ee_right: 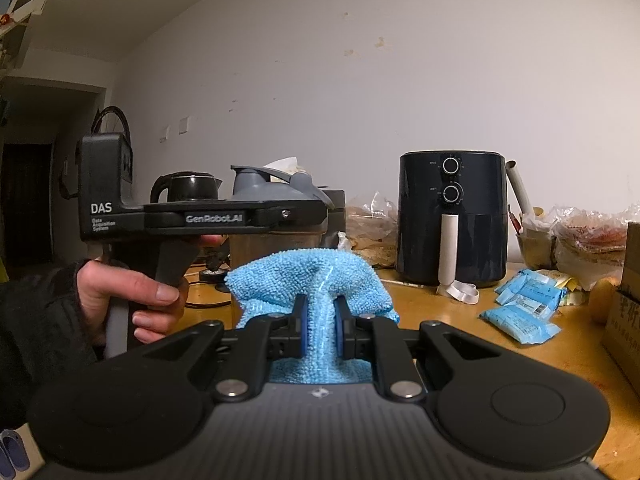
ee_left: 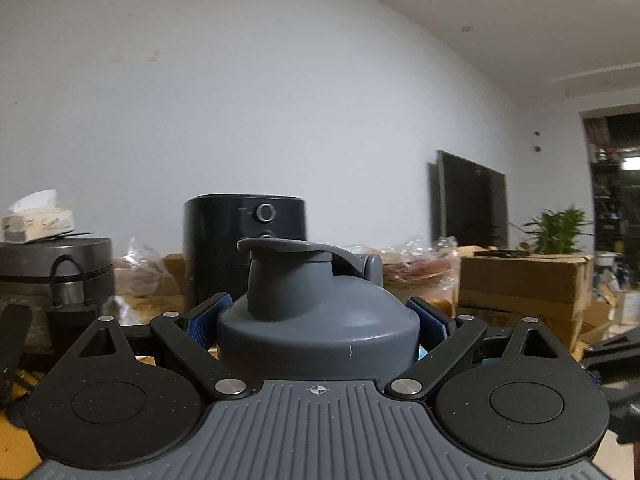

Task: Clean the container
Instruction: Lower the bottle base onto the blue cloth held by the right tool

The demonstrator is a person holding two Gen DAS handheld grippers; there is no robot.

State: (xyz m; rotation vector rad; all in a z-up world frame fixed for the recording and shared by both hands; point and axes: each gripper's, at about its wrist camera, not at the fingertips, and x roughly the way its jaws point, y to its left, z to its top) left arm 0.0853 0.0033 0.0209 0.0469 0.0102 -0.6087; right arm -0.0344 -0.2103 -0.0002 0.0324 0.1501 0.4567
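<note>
The left claw grips the grey plastic shaker bottle by its lid, blue pads pressed at 9 and 3 o'clock — the bottle upright, its flip cap shut. The right claw pinches a fluffy light-blue microfibre cloth in narrow jaws above the wooden table; at its 1 o'clock stands a black air fryer.
</note>
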